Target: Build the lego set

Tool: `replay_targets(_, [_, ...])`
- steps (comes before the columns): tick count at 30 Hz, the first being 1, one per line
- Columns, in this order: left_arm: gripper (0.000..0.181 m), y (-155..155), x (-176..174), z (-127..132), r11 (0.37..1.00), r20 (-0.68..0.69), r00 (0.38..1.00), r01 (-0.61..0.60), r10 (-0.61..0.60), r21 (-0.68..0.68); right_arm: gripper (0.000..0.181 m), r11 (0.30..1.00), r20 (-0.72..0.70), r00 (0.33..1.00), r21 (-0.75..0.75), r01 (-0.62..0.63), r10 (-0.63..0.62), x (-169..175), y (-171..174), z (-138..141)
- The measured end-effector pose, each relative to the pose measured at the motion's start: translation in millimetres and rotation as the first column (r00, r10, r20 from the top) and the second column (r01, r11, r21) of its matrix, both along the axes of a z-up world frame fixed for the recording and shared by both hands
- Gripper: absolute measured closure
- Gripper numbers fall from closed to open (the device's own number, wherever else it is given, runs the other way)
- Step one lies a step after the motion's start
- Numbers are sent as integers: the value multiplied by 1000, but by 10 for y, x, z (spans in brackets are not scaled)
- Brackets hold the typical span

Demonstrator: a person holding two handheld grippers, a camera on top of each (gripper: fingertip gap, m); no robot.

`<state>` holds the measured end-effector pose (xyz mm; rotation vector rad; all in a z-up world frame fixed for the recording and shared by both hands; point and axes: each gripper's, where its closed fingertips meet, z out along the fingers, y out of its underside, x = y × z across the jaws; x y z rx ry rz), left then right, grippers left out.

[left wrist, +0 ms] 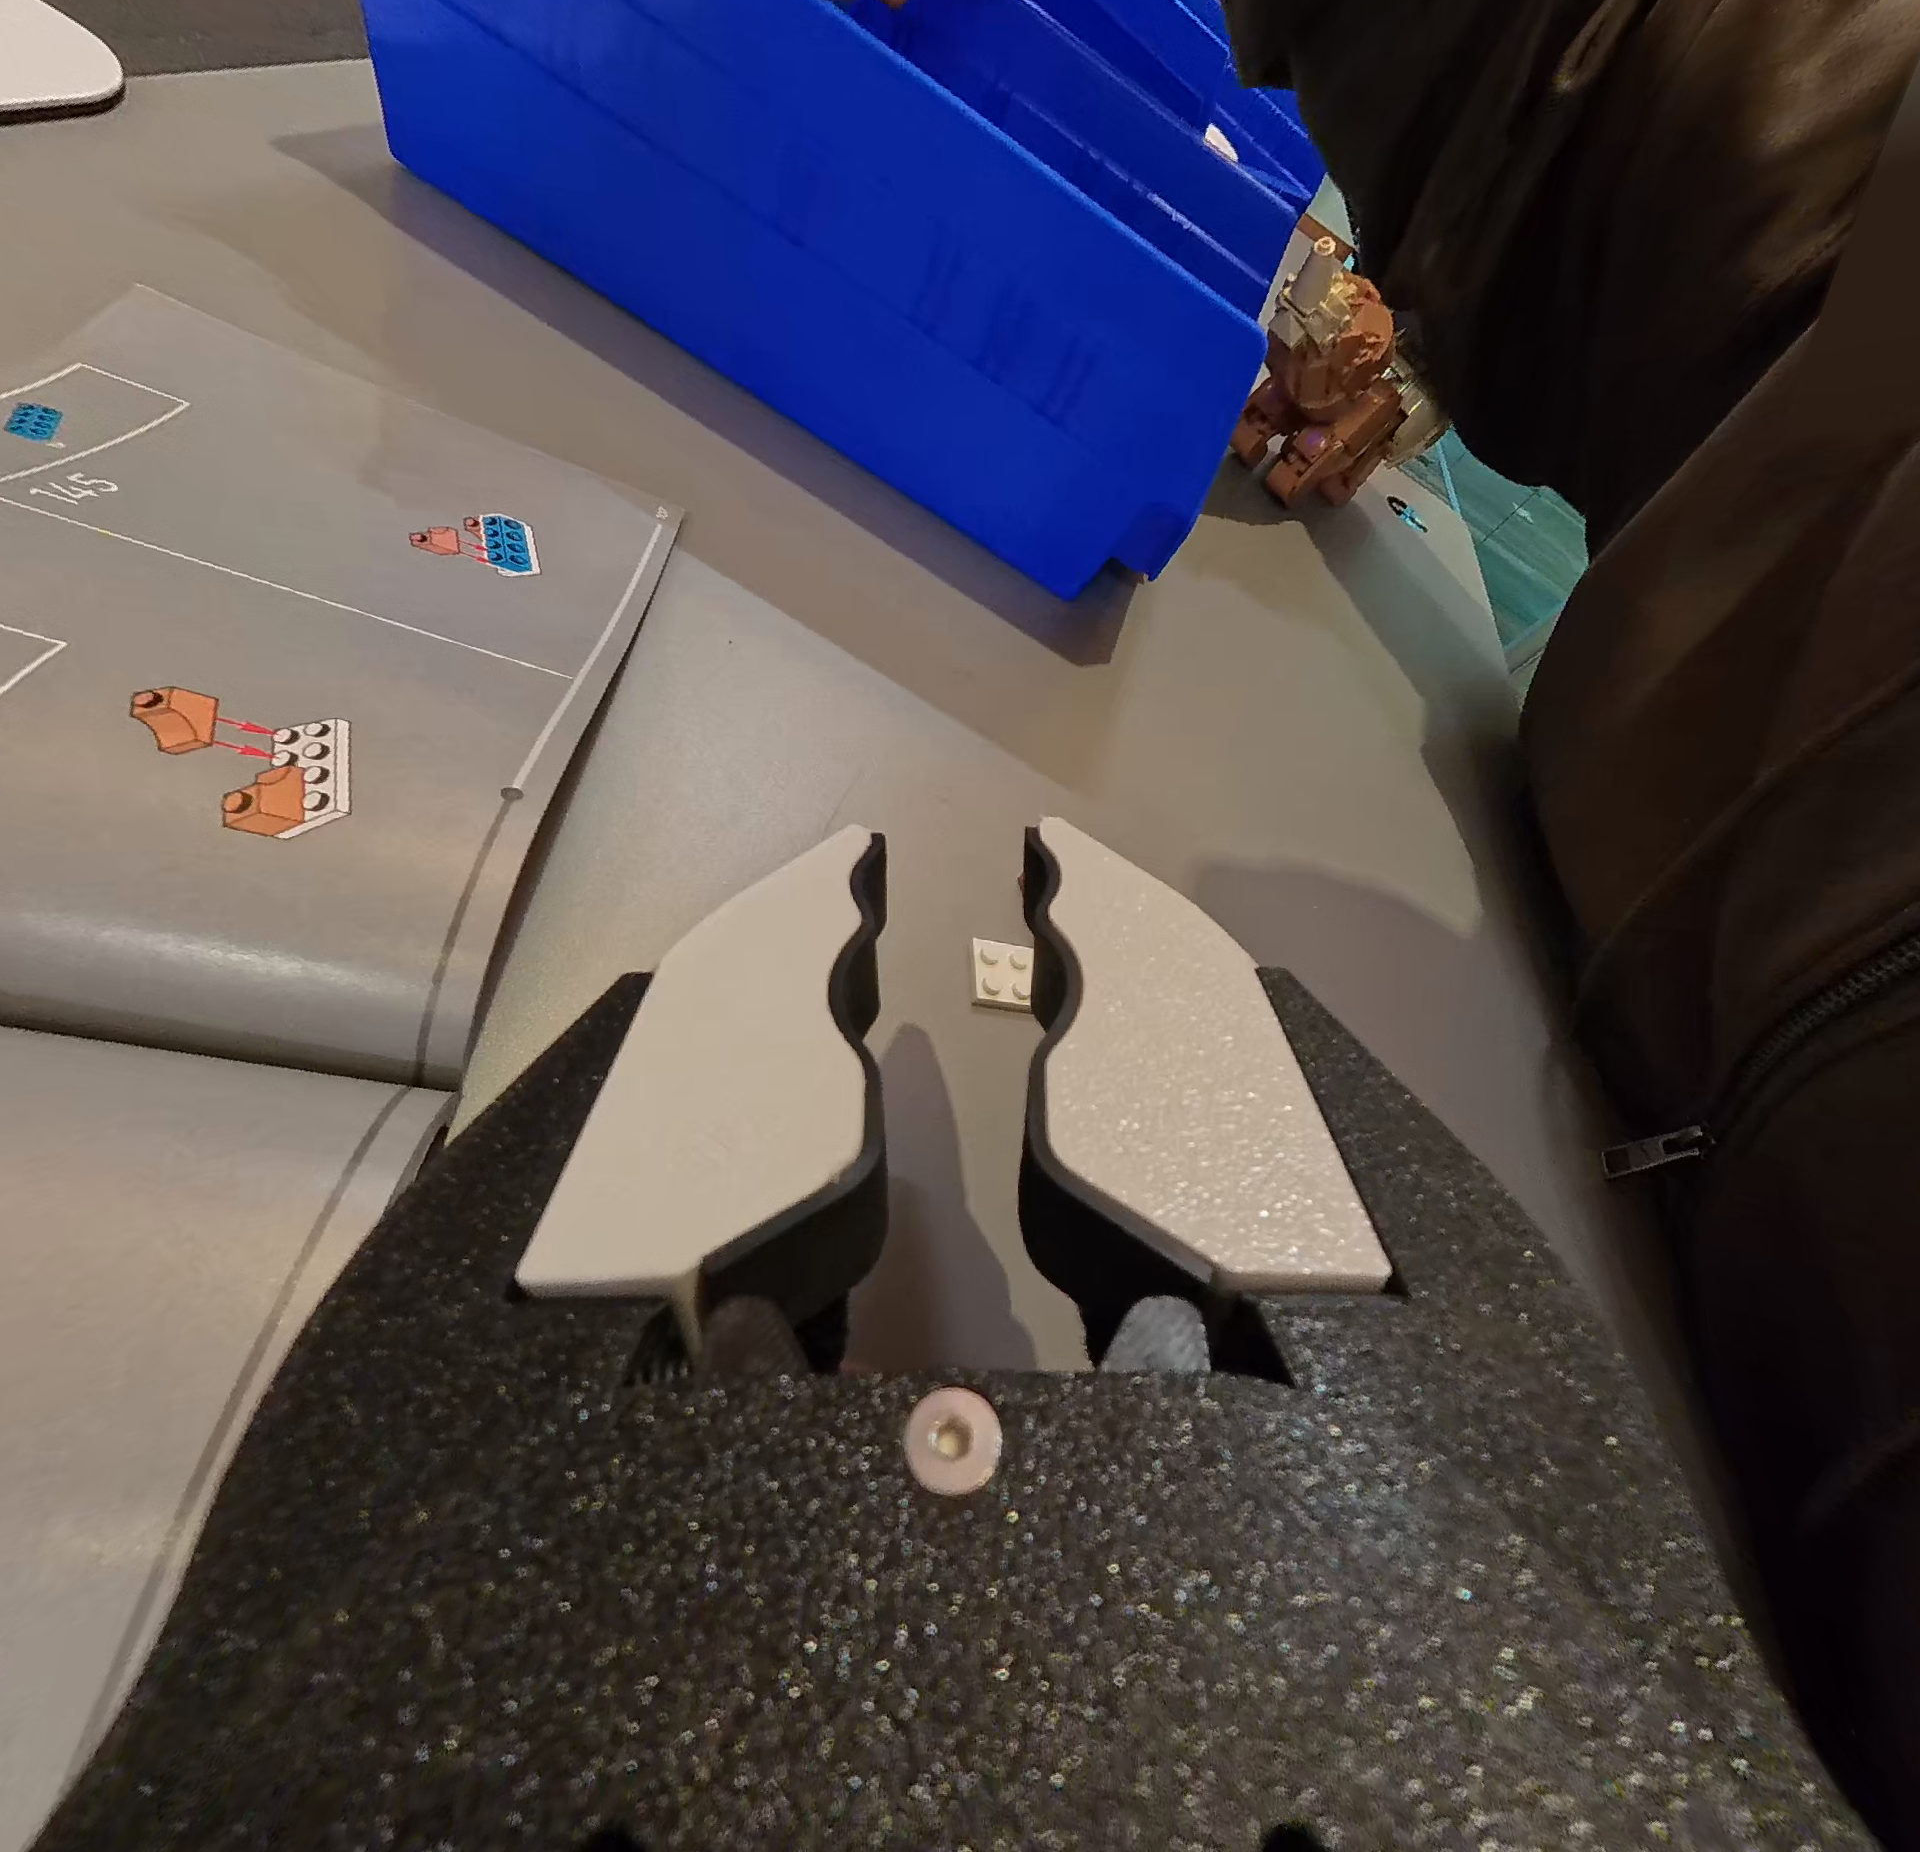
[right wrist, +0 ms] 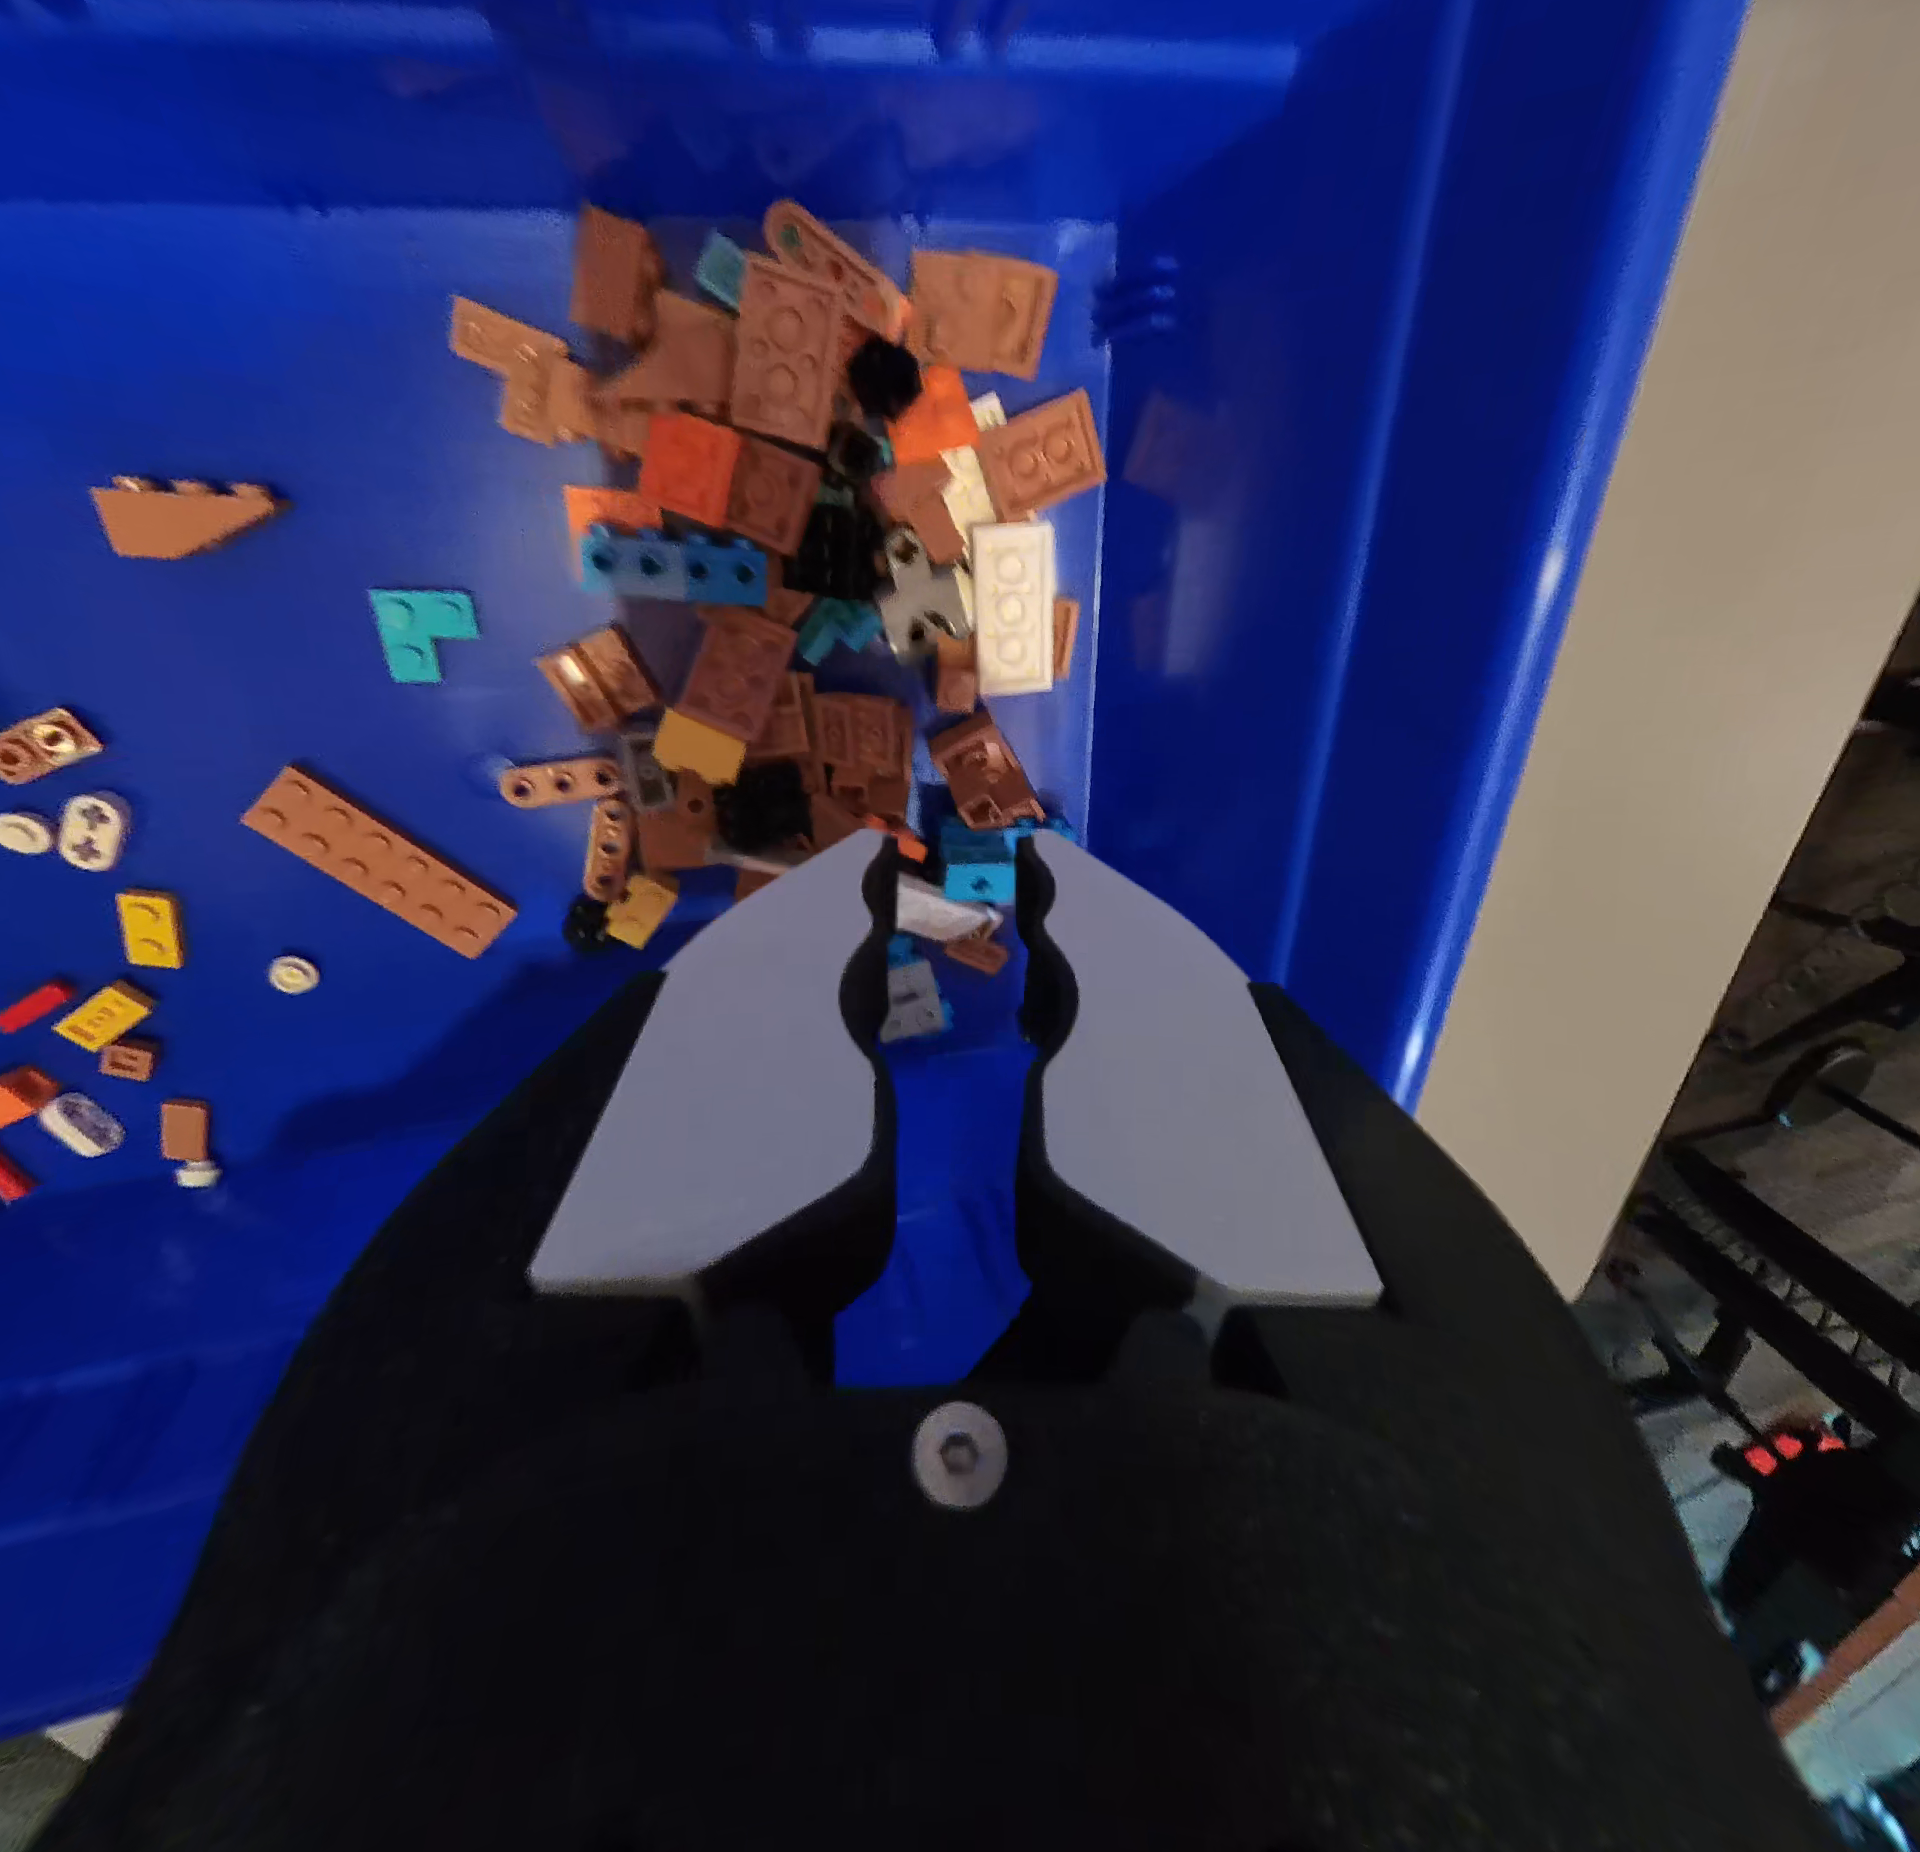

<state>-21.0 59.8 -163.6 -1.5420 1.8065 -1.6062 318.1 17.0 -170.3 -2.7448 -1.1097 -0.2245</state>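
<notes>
Fingers of the left tool (left wrist: 954,846) stand spread apart with nothing between them, held low over the grey bench (left wrist: 1195,722). A small white plate (left wrist: 1004,971) with four studs lies flat on the bench just under the gap, close against the inner edge of one finger; whether it touches I cannot tell. Beside the tool lies an open instruction booklet (left wrist: 312,680), its pages showing brown and white pieces. Farther back stands a row of blue bins (left wrist: 831,244), and past their end, near the bench's rim, stands a partly built brown model (left wrist: 1325,389). A dark jacket sleeve (left wrist: 1662,452) fills that side of the view.

The right tool (right wrist: 956,846) is also spread and empty, poised inside a blue bin (right wrist: 1351,555), its tips just above a heap of loose pieces (right wrist: 810,555) piled against the bin's side wall: mostly brown, with orange, black, teal, grey and white ones mixed in. A blue brick (right wrist: 977,862) sits right at the tips. Away from the heap, a long brown plate (right wrist: 379,860), a teal corner plate (right wrist: 421,633) and small yellow and white bits lie scattered on the bin floor.
</notes>
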Motion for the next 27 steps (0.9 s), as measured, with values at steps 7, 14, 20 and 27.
replay_targets(7, [156, 5, 0, 2, 1000, 1, 1000, -2, 2, -3, 152, 997, -119, 989, 11, -82, 82, -502, 116, -125])
replay_targets(14, [156, 0, -2, 2, 1000, 2, 1000, 1, -1, -2, 146, 994, -80, 992, -54, -99, 94, -616, 29, -369])
replay_targets(20, [156, -3, -1, 1, 1000, 3, 1000, 1, -1, 1, 149, 994, -31, 997, -81, -72, 70, -428, -48, -343])
replay_targets(27, [156, -6, 2, -1, 1000, 1, 1000, 2, -2, 0, 149, 998, 2, 1000, -56, -11, 12, -175, -78, -231])
